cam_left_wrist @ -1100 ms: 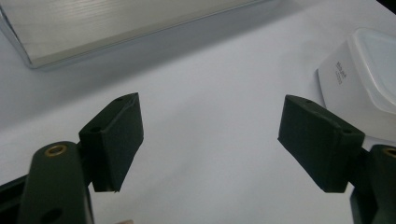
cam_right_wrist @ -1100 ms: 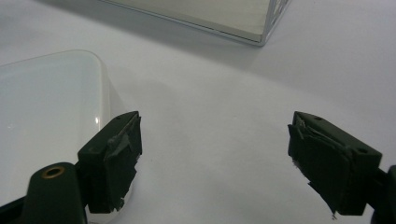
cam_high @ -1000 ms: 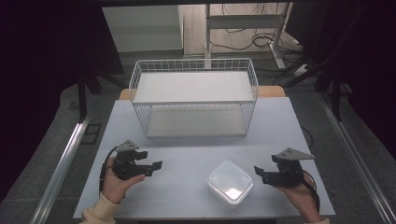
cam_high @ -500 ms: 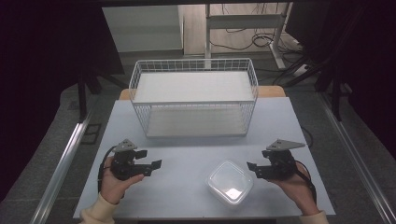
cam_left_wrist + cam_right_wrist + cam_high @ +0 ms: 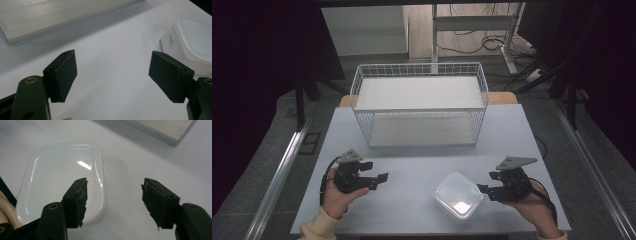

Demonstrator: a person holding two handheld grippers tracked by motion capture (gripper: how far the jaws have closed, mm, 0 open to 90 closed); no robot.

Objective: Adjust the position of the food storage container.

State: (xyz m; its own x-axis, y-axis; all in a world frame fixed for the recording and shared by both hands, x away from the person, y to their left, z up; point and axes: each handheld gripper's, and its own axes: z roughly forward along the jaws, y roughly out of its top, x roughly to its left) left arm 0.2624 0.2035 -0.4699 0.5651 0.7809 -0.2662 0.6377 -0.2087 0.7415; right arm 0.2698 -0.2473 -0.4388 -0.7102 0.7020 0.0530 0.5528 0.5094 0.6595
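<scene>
A translucent white lidded container lies on the pale table near its front edge, right of centre. My right gripper hovers just right of it, open, with its jaws pointing left at the box. In the right gripper view the right gripper is open with one jaw over the container lid edge and the other over bare table; nothing is held. My left gripper is open at the front left, well apart from the box. In the left gripper view the left gripper spans bare table, with the container off to the right.
A white wire basket with a pale floor stands at the back middle of the table, and its edge shows as the basket and the basket in the gripper views. Open table surface lies between the basket and both hands. Dark floor surrounds the table.
My right gripper has moved left and closer to the container, its jaws now at the box's right edge. The left gripper and the container have stayed put.
</scene>
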